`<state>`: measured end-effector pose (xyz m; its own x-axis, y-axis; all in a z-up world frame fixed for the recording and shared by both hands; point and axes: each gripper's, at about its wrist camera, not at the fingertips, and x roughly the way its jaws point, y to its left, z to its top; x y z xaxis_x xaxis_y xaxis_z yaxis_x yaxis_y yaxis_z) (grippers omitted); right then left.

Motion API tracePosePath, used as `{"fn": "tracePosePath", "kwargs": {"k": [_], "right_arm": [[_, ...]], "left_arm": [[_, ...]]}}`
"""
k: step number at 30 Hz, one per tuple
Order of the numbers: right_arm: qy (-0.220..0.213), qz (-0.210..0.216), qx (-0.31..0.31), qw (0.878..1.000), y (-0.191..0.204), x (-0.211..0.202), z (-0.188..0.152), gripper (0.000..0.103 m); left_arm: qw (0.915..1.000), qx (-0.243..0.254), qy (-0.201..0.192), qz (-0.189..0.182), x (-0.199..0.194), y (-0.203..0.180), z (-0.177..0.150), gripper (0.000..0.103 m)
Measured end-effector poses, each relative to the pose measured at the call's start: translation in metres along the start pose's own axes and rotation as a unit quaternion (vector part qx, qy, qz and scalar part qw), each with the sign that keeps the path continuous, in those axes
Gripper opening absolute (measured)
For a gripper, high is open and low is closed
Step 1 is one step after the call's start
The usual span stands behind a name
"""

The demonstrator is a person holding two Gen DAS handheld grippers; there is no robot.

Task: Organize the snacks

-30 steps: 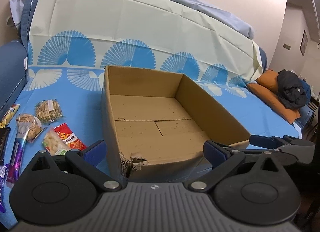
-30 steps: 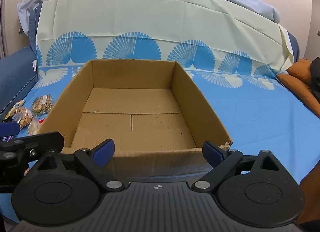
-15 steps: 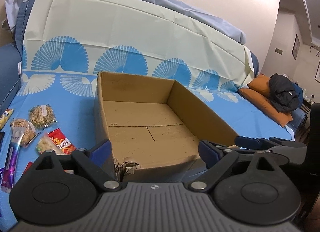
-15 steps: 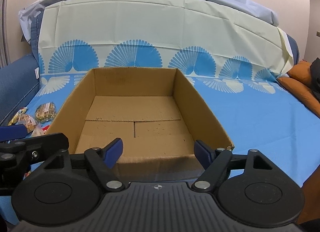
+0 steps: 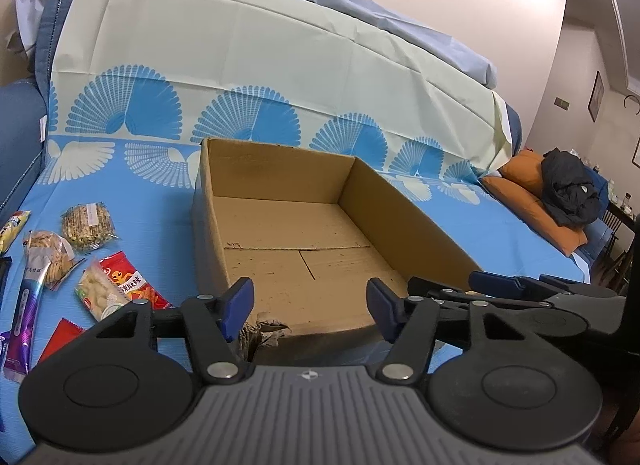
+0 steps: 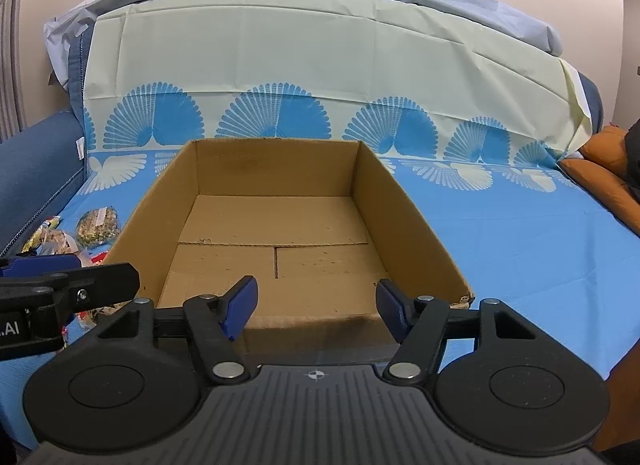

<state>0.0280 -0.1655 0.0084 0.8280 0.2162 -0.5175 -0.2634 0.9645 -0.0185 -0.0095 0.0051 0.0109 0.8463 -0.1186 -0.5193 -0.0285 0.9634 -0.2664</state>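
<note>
An empty open cardboard box [image 5: 408, 209] sits on a blue patterned sofa cover; it also fills the right wrist view [image 6: 404, 205]. Several snack packets lie left of it: a red chip bag [image 5: 128, 281], a round cracker pack [image 5: 86, 221], a biscuit bag [image 5: 50, 253] and a purple stick pack [image 5: 22, 313]. My left gripper [image 5: 310, 303] is open and empty, held before the box's torn near-left corner. My right gripper [image 6: 316, 309] is open and empty, at the box's near wall. The cracker pack [image 6: 98, 225] shows left of the box in the right wrist view.
The sofa back is draped in a cream and blue sheet [image 5: 260, 77]. An orange cushion [image 5: 532, 201] with a dark garment [image 5: 568, 189] lies at the far right. A blue armrest [image 6: 36, 169] bounds the left side.
Both grippers have drawn back from the box and risen slightly. Both pairs of jaws have narrowed but stay open. The box and snacks have not moved.
</note>
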Motion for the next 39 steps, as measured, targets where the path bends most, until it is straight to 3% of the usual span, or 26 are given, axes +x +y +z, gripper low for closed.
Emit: {"fn": "tracePosePath", "kwargs": {"k": [7, 10, 12, 16, 26, 29, 33, 37, 39], "right_arm": [[-0.003, 0.009, 0.004, 1.000, 0.002, -0.001, 0.001, 0.057], [-0.007, 0.012, 0.005, 1.000, 0.003, -0.002, 0.002, 0.052], [-0.012, 0.012, 0.004, 1.000, 0.005, -0.002, 0.003, 0.046], [-0.022, 0.023, 0.008, 0.999, 0.009, -0.005, 0.006, 0.038], [-0.039, 0.068, 0.028, 0.997, 0.023, -0.017, 0.014, 0.038], [-0.045, 0.083, 0.023, 0.995, 0.031, -0.023, 0.019, 0.038], [-0.054, 0.113, 0.008, 0.992, 0.045, -0.028, 0.023, 0.038], [-0.053, 0.155, -0.011, 0.986, 0.066, -0.028, 0.021, 0.037], [-0.046, 0.177, -0.017, 0.983, 0.078, -0.026, 0.020, 0.036]], "left_arm": [[0.9999, 0.007, -0.008, -0.001, -0.003, 0.000, -0.001, 0.056], [0.9999, 0.013, -0.010, -0.002, -0.005, 0.001, -0.002, 0.047], [0.9998, 0.013, -0.011, -0.009, -0.007, 0.002, -0.002, 0.033], [0.9993, 0.011, -0.018, -0.031, -0.018, 0.006, 0.001, 0.026], [0.9958, 0.055, -0.024, -0.069, -0.059, 0.039, 0.022, 0.025], [0.9958, 0.077, -0.010, -0.047, -0.068, 0.070, 0.023, 0.025], [0.9976, 0.066, 0.021, -0.001, -0.074, 0.127, 0.017, 0.025], [0.9974, 0.018, 0.054, 0.044, -0.073, 0.180, -0.008, 0.025], [0.9969, -0.023, 0.059, 0.046, -0.075, 0.199, -0.016, 0.024]]}}
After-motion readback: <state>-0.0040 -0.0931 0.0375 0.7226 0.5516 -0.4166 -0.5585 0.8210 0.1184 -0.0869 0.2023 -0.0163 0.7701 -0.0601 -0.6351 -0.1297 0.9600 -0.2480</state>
